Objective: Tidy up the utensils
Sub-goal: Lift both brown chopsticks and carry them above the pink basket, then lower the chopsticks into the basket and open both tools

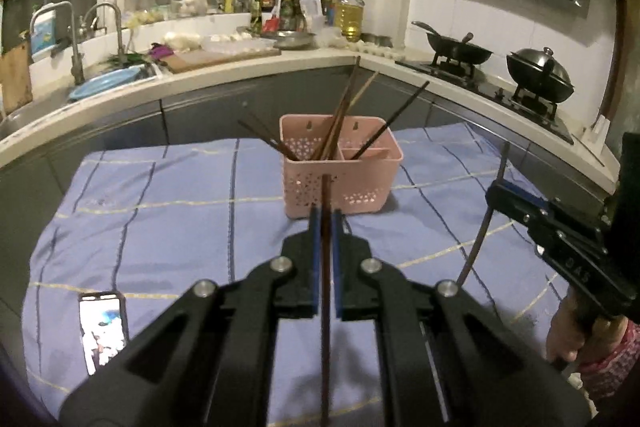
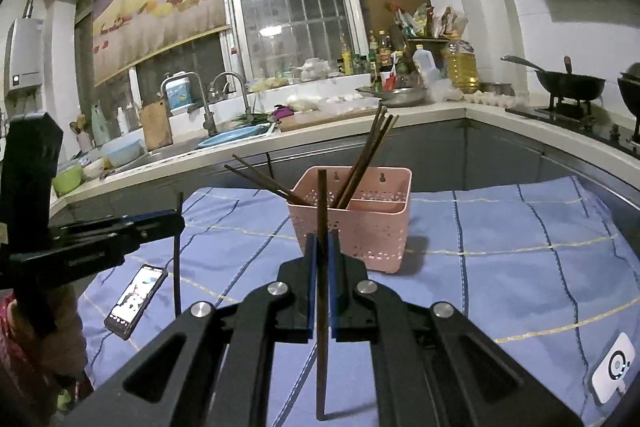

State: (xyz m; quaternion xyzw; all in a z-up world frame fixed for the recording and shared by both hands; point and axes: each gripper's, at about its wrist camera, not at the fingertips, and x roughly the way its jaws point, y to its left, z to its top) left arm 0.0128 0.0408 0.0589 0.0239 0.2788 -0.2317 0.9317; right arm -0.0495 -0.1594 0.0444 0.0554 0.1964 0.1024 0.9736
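Note:
A pink perforated basket (image 1: 360, 195) (image 2: 360, 239) stands on the blue checked cloth and holds several dark chopsticks (image 1: 340, 115) (image 2: 368, 155) that lean out of it. My left gripper (image 1: 326, 213) is shut on one dark chopstick (image 1: 326, 347), held upright between its blue pads, short of the basket. My right gripper (image 2: 322, 239) is shut on another dark chopstick (image 2: 321, 347), also near the basket. Each gripper shows in the other's view with its stick: the right gripper (image 1: 494, 193) at the right, the left gripper (image 2: 178, 221) at the left.
A phone (image 1: 104, 331) (image 2: 136, 301) with a lit screen lies on the cloth at the near left. A white device (image 2: 614, 367) lies at the near right. Behind the table runs a counter with a sink (image 2: 224, 139), bottles and woks (image 1: 460, 51) on a stove.

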